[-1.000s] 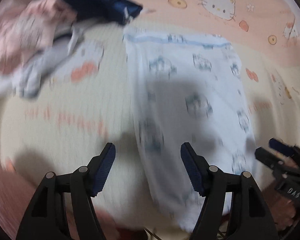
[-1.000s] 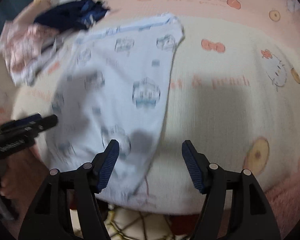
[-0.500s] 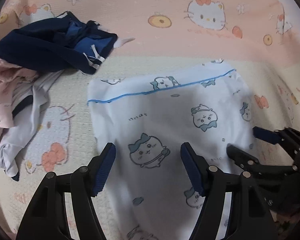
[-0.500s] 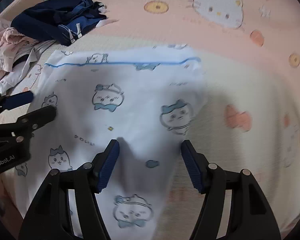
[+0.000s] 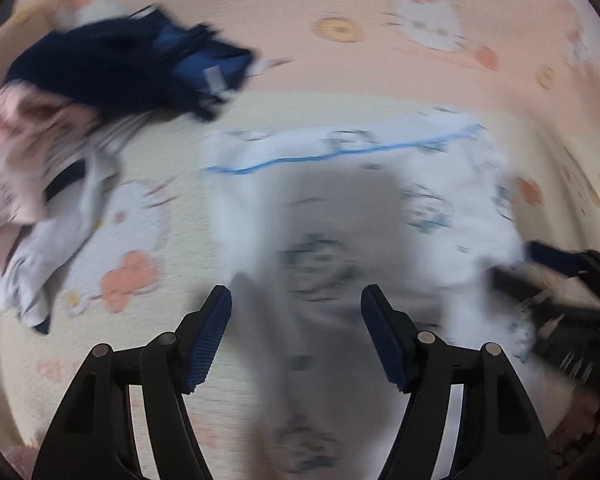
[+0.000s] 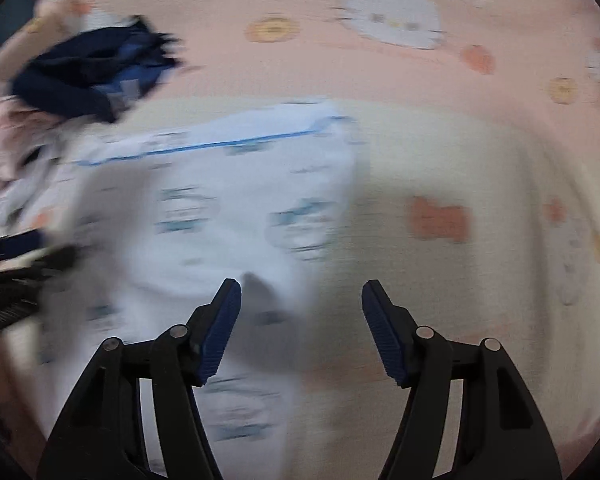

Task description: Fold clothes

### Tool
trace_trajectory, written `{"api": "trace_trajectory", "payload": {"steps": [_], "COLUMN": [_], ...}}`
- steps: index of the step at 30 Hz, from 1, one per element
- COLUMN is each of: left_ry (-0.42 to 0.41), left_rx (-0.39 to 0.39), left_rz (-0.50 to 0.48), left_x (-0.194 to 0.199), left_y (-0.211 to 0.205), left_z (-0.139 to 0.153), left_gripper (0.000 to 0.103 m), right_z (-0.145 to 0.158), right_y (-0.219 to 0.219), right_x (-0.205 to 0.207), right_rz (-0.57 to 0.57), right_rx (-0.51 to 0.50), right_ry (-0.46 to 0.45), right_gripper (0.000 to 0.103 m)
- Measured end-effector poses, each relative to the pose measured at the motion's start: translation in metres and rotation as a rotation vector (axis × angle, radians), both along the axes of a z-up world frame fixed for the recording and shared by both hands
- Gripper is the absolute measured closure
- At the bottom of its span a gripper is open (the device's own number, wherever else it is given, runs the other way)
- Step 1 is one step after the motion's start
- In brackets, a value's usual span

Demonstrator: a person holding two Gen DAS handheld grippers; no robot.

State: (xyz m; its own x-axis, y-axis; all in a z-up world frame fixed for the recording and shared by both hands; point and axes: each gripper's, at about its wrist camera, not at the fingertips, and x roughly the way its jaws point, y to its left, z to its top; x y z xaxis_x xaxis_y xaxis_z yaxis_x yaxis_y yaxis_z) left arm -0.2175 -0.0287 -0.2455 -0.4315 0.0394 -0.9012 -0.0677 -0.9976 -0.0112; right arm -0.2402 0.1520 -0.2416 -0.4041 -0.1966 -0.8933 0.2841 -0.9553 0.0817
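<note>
Left gripper (image 5: 296, 340) hangs over the white printed garment (image 5: 340, 216) with jaws apart, nothing between them; right gripper (image 6: 300, 332) is apart too at its right edge (probably lining up a grab). Garment lies spread flat mid-bed (image 6: 480, 152), ready to fold, with the unfolded pile (image 5: 80, 120) toward the bed's far-left corner.

Clothes pile (image 5: 72, 128) clogs 10 o'clock, white garment (image 5: 340, 220) covers centre, bare bedsheet (image 6: 460, 200) free at 3 o'clock, right view.
</note>
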Motion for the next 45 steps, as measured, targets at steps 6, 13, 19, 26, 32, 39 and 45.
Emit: {"api": "trace_trajectory", "payload": {"steps": [6,13,19,26,32,39,45], "left_ry": [-0.029,-0.084,-0.099,-0.118,-0.075,-0.130,-0.140], "left_rx": [-0.109,0.061,-0.005,-0.100,0.056,-0.112,-0.101], "left_rz": [-0.016,0.133,0.100,0.210,0.169,0.098,0.200], "left_x": [0.008,0.021,0.041,0.056,0.074,0.090,0.097], "left_y": [0.006,-0.041,-0.027,-0.055,-0.046,-0.018,-0.035], "left_z": [-0.008,-0.003,-0.007,-0.006,0.008,-0.011,-0.007], "left_gripper": [0.032,0.031,0.031,0.031,0.034,0.029,0.031], "right_z": [-0.011,0.002,0.002,0.003,0.020,0.011,0.021], "right_y": [-0.016,0.025,-0.004,0.023,0.041,0.005,0.030], "right_x": [0.016,0.027,0.060,0.082,0.106,0.109,0.120], "right_rz": [0.084,-0.069,0.023,-0.045,-0.078,0.037,-0.025], "right_rx": [0.146,0.098,0.035,0.125,0.054,0.181,0.235], "right_ry": [0.008,-0.039,-0.097,-0.104,-0.084,-0.066,-0.078], "right_gripper": [0.036,0.036,0.038,0.037,0.038,0.038,0.037]}}
